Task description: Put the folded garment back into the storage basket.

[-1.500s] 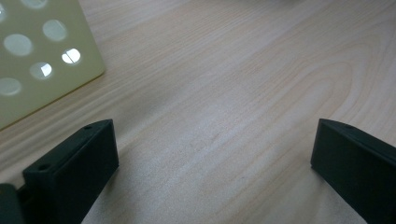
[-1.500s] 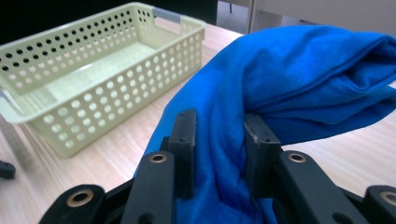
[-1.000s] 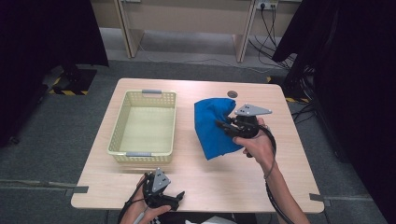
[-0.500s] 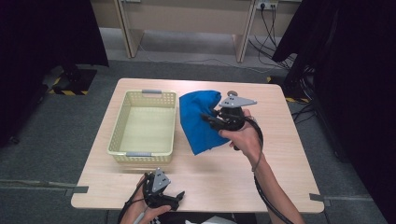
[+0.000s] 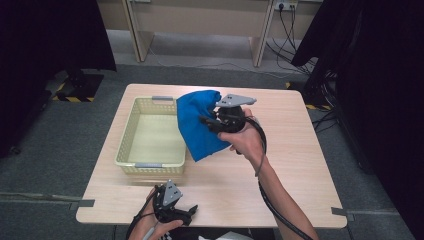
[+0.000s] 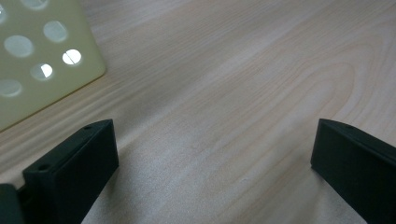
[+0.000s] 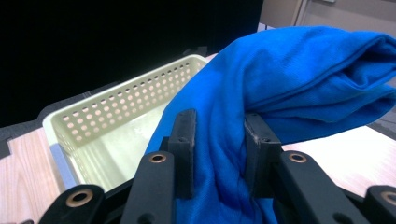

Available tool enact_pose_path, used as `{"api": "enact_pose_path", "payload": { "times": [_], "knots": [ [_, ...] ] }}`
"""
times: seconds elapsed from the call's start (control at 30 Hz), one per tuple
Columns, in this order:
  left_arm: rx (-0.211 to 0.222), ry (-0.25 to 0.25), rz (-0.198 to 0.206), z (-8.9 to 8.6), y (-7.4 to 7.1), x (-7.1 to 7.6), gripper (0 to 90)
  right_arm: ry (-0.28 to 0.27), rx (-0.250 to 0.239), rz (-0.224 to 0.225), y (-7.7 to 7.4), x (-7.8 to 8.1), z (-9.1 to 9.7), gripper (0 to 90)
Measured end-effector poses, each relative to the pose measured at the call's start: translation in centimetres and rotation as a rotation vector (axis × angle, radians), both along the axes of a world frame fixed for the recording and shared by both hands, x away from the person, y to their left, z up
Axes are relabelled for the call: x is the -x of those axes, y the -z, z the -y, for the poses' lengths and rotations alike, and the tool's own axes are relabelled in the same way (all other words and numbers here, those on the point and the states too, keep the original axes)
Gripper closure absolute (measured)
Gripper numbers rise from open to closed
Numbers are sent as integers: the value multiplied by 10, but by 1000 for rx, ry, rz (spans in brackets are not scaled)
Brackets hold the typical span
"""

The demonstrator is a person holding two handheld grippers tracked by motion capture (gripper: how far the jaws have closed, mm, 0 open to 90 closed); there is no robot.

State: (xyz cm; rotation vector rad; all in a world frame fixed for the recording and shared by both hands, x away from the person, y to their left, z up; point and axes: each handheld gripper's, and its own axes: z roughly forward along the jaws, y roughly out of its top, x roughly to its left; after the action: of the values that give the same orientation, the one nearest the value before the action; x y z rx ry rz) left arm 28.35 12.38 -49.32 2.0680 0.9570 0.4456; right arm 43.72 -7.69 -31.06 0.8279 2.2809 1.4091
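Blue cotton cloth (image 5: 197,125) clenched in right gripper (image 5: 210,121) jaws, beside perforated cream plastic basket (image 5: 131,137); left gripper (image 5: 186,212) released. Next: carry over, let go.

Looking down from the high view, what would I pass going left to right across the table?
Basket → blue cloth, draped partly over the basket's right edge → right tool clamped on the cloth → the hand holding it → bare table.
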Motion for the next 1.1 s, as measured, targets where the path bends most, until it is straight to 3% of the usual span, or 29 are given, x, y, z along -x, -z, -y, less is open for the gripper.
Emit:
{"api": "enact_pose_path", "payload": {
  "times": [0.43,1.1],
  "knots": [
    [0,0,1,0,0,0,0,6,8,-16,-4,-12,-37,687],
    [1,1,0,0,0,0,0,18,30,-50,9,-25,-81,686]
  ]
}}
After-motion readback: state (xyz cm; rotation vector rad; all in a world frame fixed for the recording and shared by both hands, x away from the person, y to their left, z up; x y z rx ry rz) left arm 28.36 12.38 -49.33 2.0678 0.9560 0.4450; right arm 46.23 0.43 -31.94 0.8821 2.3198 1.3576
